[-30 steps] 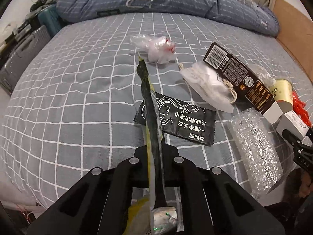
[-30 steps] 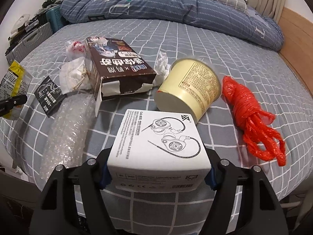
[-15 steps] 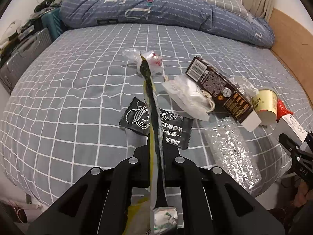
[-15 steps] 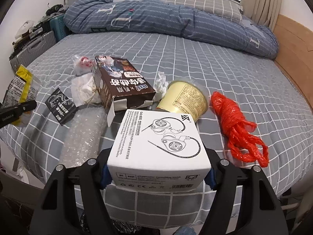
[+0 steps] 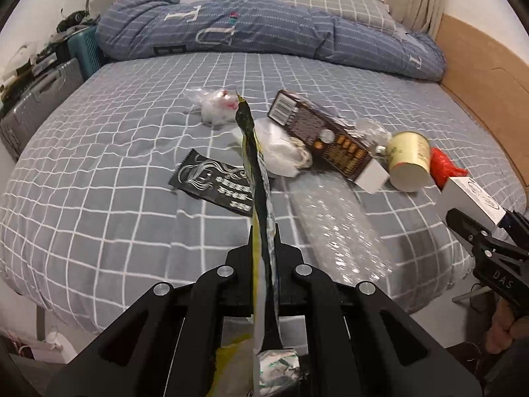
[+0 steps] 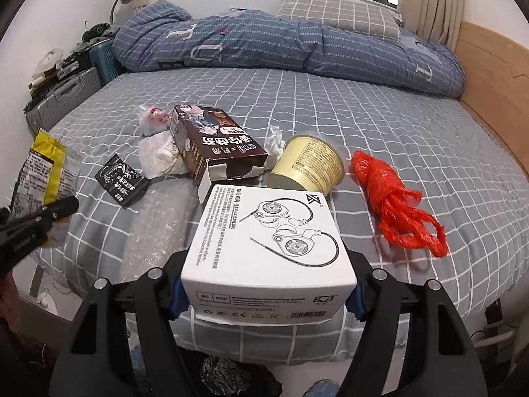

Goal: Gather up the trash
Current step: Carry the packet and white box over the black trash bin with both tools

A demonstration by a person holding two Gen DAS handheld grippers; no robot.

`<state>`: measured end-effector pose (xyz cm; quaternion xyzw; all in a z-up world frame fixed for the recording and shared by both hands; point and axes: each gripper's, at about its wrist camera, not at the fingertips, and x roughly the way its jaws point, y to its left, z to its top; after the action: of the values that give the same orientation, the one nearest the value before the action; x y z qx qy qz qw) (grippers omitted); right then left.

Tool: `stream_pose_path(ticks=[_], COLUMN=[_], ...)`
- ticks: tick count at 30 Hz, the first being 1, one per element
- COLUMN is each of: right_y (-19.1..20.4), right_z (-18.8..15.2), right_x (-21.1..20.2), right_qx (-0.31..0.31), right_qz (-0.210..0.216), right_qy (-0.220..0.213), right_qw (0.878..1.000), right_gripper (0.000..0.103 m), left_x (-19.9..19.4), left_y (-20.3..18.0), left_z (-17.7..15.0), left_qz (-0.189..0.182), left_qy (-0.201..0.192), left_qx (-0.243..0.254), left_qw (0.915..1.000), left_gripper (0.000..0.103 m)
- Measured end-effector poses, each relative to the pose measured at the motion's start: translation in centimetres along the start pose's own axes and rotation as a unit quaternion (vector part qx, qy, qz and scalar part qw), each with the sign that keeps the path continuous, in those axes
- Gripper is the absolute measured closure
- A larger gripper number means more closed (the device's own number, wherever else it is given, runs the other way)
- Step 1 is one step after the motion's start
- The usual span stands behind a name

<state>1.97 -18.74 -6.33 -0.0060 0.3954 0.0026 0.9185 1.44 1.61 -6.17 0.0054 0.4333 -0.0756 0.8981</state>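
Left wrist view: left gripper pinches yellow wrapper at centre; right gripper clamps white box (lower centre). I carry both level, grip unrelaxed.

Matte black left gripper, silver screws, right gripper with blue-padded fingers
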Motion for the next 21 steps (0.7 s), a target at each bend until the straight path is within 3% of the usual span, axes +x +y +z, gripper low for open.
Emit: stream_pose_path(ticks=[12, 21], right_y=[0.2, 0.8], right_z=[-2.2, -5.8], right_x=[-3.9, -5.3], right_qx=[0.008, 0.007], right_qz=[0.004, 0.013], right_qy=[-0.021, -0.002], right_qw=[1.000, 1.000], right_gripper=[0.035, 0.035], left_x=[-2.2, -3.1], left_y=[-2.3, -3.2], left_z=[-3.9, -7.7], left_qz=[0.004, -0.004], left_qy=[0.001, 0.014], left_qx=[-0.006, -0.005], left_qw=[1.0000, 0.9999], left_gripper=[0.097, 0.097])
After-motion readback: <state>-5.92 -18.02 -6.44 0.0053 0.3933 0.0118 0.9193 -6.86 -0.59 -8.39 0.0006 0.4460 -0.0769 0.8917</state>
